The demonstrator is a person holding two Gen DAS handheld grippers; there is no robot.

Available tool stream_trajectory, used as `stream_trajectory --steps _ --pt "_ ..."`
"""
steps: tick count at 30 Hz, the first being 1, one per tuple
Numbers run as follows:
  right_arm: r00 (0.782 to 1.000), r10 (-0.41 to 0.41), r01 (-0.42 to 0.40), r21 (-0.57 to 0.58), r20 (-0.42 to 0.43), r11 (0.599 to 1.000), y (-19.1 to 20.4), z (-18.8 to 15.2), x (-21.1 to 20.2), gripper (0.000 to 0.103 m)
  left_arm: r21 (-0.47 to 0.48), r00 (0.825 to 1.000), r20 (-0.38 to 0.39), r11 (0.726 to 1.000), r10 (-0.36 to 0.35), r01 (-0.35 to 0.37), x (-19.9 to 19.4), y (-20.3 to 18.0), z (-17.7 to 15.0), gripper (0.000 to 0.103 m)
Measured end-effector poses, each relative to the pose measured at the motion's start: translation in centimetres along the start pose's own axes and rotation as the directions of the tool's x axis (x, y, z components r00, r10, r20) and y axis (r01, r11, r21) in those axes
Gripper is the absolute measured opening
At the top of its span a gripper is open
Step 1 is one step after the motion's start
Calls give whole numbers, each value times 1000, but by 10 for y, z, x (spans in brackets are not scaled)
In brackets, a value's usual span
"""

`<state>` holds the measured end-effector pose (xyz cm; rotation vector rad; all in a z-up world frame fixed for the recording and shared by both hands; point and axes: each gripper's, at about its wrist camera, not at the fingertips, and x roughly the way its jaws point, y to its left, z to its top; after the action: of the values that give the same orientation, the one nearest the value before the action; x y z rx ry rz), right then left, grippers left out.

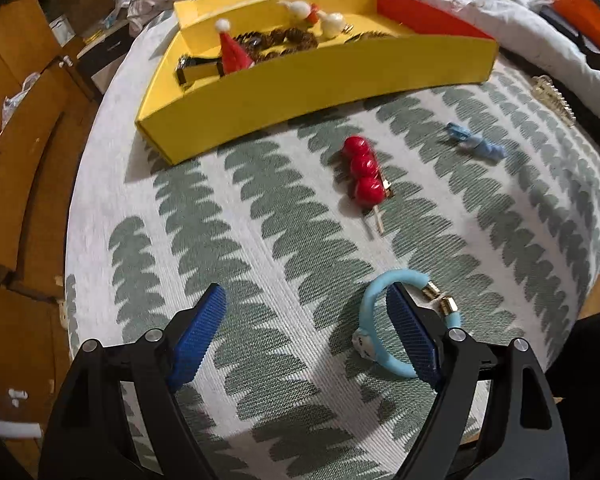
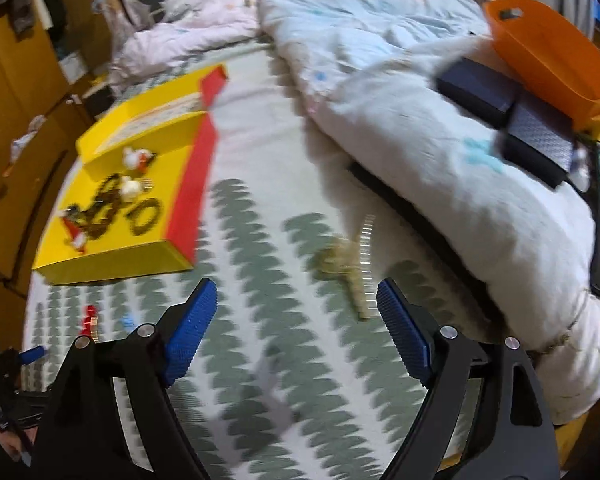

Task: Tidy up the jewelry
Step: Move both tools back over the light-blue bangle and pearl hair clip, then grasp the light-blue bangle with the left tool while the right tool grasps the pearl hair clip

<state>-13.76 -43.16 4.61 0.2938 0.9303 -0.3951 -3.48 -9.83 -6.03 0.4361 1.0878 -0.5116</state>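
The left gripper (image 1: pixel 306 300) is spread wide above the patterned bed cover (image 1: pixel 260 208), its right pad (image 1: pixel 410 334) poking inside the loop of a light blue bracelet (image 1: pixel 374 300); nothing is clamped. Ahead of it lies a red bead hair clip (image 1: pixel 364 172), farther right a small blue clip (image 1: pixel 476 142), and beyond them the yellow box (image 1: pixel 300 84) holding jewelry. The right gripper (image 2: pixel 296 300) also gapes, empty, with a blurred clear claw clip (image 2: pixel 356 268) just ahead between its pads.
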Motion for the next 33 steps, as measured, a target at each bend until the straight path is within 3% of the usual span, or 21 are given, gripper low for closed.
stream_trajectory --steps 8,14,17,23,25,27,31,33 --pt "993 -48 51 24 -110 998 -25 1 42 84 -9 999 -42 1000 -1 0 16 -1 -8 82" --pt "988 -31 39 51 -148 998 -32 8 67 84 -26 999 -45 1000 -15 14 22 3 -4 82" --pt "987 -65 70 33 -148 997 -31 12 77 84 -19 999 -45 1000 -9 8 23 3 -3 82" --pt "982 -43 60 88 -184 994 -42 13 98 84 -30 998 -49 999 -24 23 25 6 -1 82" --pt "985 -2 23 117 -172 993 -47 14 101 83 -34 998 -48 999 -29 27 25 7 0 80" --pt "981 16 11 141 -191 990 -49 13 106 79 -36 998 -44 999 -36 34 24 6 0 77" --pt "976 59 -22 174 -211 985 -50 11 113 43 -36 998 -31 998 -62 61 22 7 1 63" --pt "973 60 -19 184 -223 983 -51 9 118 40 -35 997 -29 997 -68 67 22 8 1 58"
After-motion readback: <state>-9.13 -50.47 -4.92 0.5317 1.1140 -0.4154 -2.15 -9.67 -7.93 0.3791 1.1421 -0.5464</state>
